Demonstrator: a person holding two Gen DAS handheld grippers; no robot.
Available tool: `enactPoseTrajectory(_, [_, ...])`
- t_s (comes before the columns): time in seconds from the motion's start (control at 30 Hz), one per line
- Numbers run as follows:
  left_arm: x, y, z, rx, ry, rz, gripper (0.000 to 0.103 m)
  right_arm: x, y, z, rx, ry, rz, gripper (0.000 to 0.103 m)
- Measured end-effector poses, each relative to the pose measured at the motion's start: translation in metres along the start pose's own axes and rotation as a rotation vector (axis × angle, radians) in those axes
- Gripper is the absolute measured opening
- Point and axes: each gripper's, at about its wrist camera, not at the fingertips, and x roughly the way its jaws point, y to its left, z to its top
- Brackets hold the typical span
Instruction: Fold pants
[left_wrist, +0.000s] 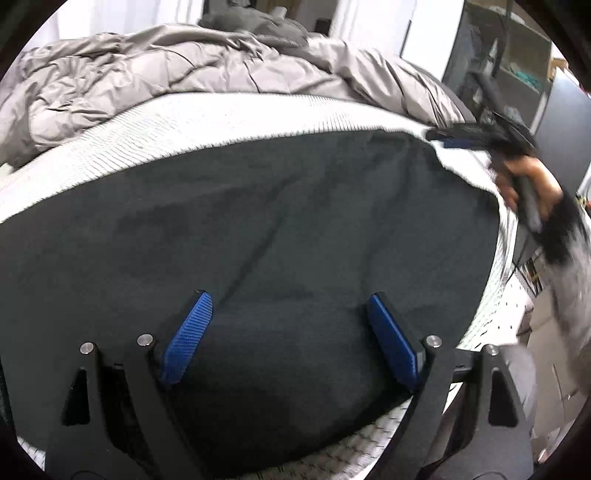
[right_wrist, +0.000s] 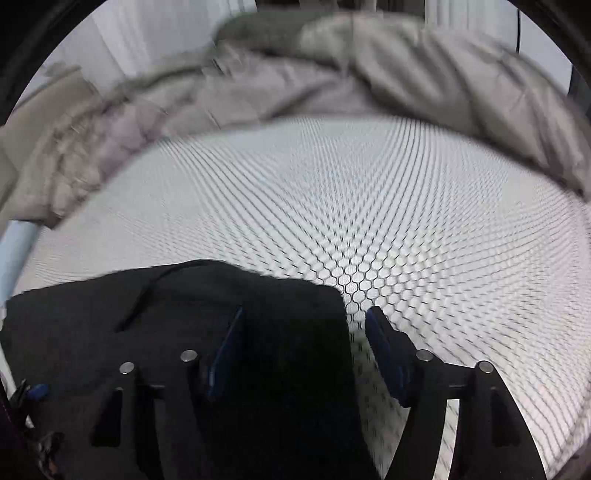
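Observation:
Dark charcoal pants (left_wrist: 277, 221) lie spread flat on a white mattress (left_wrist: 221, 122). My left gripper (left_wrist: 290, 299) hovers over their near part, blue pads wide apart, open, with nothing pinched. In the right wrist view the pants (right_wrist: 184, 332) end at a straight right edge. My right gripper (right_wrist: 306, 312) stands open astride that edge: one finger is over the cloth, the other over the bare mattress (right_wrist: 406, 221), and the pads do not press. In the left wrist view a hand (left_wrist: 524, 181) holds the right gripper (left_wrist: 454, 138) at the pants' far right corner, blurred.
A crumpled grey duvet (left_wrist: 147, 74) is heaped along the far side of the bed (right_wrist: 406, 74). Dark shelving (left_wrist: 509, 66) stands beyond the bed's right edge. The honeycomb-patterned mattress lies bare to the right of the pants.

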Motion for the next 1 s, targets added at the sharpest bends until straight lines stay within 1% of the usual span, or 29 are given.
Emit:
enactPoseTrajectory(0.03, [-0.004,-0.004,0.005,0.003,-0.015,-0.004,0.085,-0.019,0.002,-0.008,-0.004,-0.043,0.001,0.080])
enactPoseTrajectory(0.07, [-0.005,-0.009,0.011,0.010,-0.024,-0.005,0.085,-0.041,0.009,-0.020,-0.024,-0.096,0.006,0.081])
enactPoseTrajectory(0.1, [0.000,-0.017,0.020,0.026,-0.022,-0.005,0.087,-0.052,0.018,-0.029,-0.048,-0.114,0.016,0.081])
enactPoseTrajectory(0.13, [0.007,-0.023,0.027,0.038,-0.008,-0.013,0.087,-0.059,0.031,-0.040,-0.082,-0.116,0.036,0.081])
enactPoseTrajectory(0.2, [0.035,-0.034,0.040,0.063,0.056,-0.025,0.087,-0.064,0.063,-0.065,-0.162,-0.105,0.105,0.081])
enactPoseTrajectory(0.23, [0.049,-0.035,0.043,0.076,0.094,-0.024,0.087,-0.056,0.085,-0.076,-0.218,-0.076,0.149,0.081])
enactPoseTrajectory(0.27, [0.060,-0.035,0.042,0.082,0.138,-0.004,0.087,-0.049,0.097,-0.088,-0.259,-0.051,0.179,0.081])
enactPoseTrajectory(0.3, [0.068,-0.031,0.038,0.081,0.162,0.012,0.087,-0.034,0.112,-0.096,-0.308,-0.009,0.202,0.074])
enactPoseTrajectory(0.33, [0.068,-0.028,0.036,0.085,0.145,-0.004,0.087,-0.016,0.122,-0.105,-0.352,0.048,0.197,0.071])
enactPoseTrajectory(0.37, [0.065,-0.025,0.034,0.082,0.136,-0.017,0.087,-0.008,0.124,-0.115,-0.393,0.074,0.170,0.070])
enactPoseTrajectory(0.4, [0.062,-0.022,0.032,0.076,0.134,-0.018,0.087,-0.008,0.122,-0.122,-0.437,0.050,0.149,0.069])
enactPoseTrajectory(0.43, [0.058,-0.018,0.031,0.077,0.132,-0.010,0.088,-0.016,0.117,-0.128,-0.451,0.033,0.121,0.069])
enactPoseTrajectory(0.47, [0.055,-0.017,0.030,0.083,0.130,0.005,0.089,-0.021,0.106,-0.127,-0.447,0.024,0.054,0.065])
enactPoseTrajectory(0.5, [0.052,-0.015,0.028,0.084,0.130,0.016,0.089,-0.027,0.095,-0.125,-0.425,0.012,0.026,0.052])
enactPoseTrajectory(0.53, [0.048,-0.015,0.030,0.078,0.135,0.026,0.089,-0.033,0.082,-0.123,-0.385,0.010,0.036,0.040])
enactPoseTrajectory(0.57, [0.043,-0.016,0.033,0.068,0.136,0.036,0.088,-0.037,0.077,-0.124,-0.361,0.011,0.037,0.039])
enactPoseTrajectory(0.6, [0.034,-0.019,0.038,0.053,0.116,0.037,0.086,-0.044,0.076,-0.126,-0.345,0.002,0.031,0.040])
enactPoseTrajectory(0.63, [0.027,-0.018,0.041,0.048,0.091,0.017,0.087,-0.049,0.082,-0.128,-0.345,-0.011,0.005,0.044])
enactPoseTrajectory(0.67, [0.018,-0.023,0.038,0.051,0.060,-0.028,0.087,-0.058,0.090,-0.134,-0.351,-0.030,-0.002,0.045])
enactPoseTrajectory(0.7, [0.014,-0.028,0.035,0.061,0.055,-0.071,0.090,-0.067,0.101,-0.139,-0.348,-0.051,0.056,0.050])
enactPoseTrajectory(0.73, [0.015,-0.037,0.027,0.093,0.082,-0.109,0.091,-0.069,0.112,-0.143,-0.339,-0.057,0.131,0.059])
enactPoseTrajectory(0.77, [0.019,-0.042,0.020,0.128,0.110,-0.114,0.091,-0.068,0.126,-0.147,-0.334,-0.053,0.180,0.061])
enactPoseTrajectory(0.8, [0.023,-0.046,0.011,0.183,0.139,-0.075,0.091,-0.063,0.144,-0.153,-0.360,-0.041,0.214,0.062])
enactPoseTrajectory(0.83, [0.024,-0.048,0.004,0.224,0.144,-0.034,0.091,-0.058,0.156,-0.162,-0.406,-0.030,0.231,0.061])
enactPoseTrajectory(0.87, [0.022,-0.045,0.000,0.240,0.143,-0.013,0.092,-0.051,0.165,-0.170,-0.454,-0.025,0.202,0.061])
enactPoseTrajectory(0.9, [0.017,-0.039,-0.004,0.231,0.143,-0.014,0.093,-0.046,0.166,-0.176,-0.484,-0.025,0.169,0.061])
enactPoseTrajectory(0.97, [0.000,-0.020,-0.008,0.186,0.131,-0.025,0.093,-0.050,0.146,-0.180,-0.469,-0.054,0.137,0.065])
enactPoseTrajectory(1.0, [-0.011,-0.008,-0.012,0.164,0.122,-0.009,0.093,-0.052,0.130,-0.179,-0.432,-0.059,0.091,0.066])
